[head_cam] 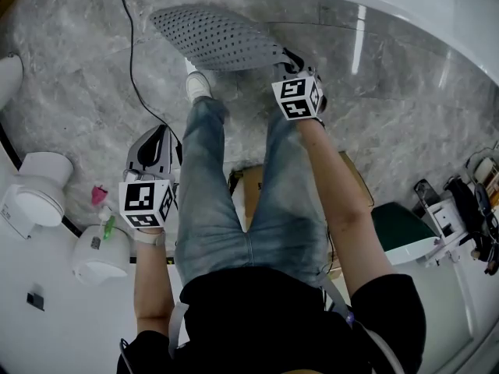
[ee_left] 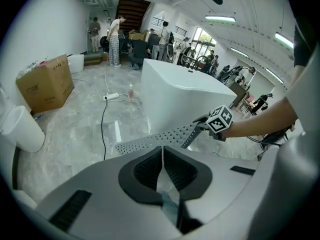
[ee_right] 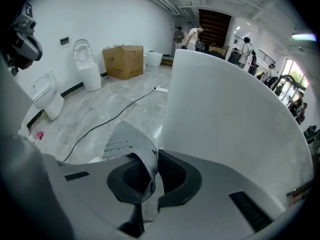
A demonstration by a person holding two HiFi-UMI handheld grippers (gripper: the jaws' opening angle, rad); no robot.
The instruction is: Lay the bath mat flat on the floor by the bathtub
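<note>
Grey veined marble floor [head_cam: 86,92], polished and glossy, runs up to one white bathtub [head_cam: 405,6] with a smooth curved wall; one thin black cable [head_cam: 129,53] snakes across the tiles.

One bath mat [head_cam: 214,37], grey, thin and flexible, patterned all over with rows of small round holes, stretches out over the floor just beside the tub; whether its far edge touches the tiles I cannot tell. The right gripper [head_cam: 290,59] is clamped on the mat's near corner, and the right gripper view shows that edge curled between the ribbed black pads. The left gripper [head_cam: 158,140] hangs well apart from the mat, beside the person's leg in blue jeans; its jaws are pressed together with nothing between them.

Against the white wall stand two glossy white toilets, one [head_cam: 37,193] and a second [head_cam: 100,257]. The right gripper view shows one brown cardboard box [ee_right: 123,61] farther back.
</note>
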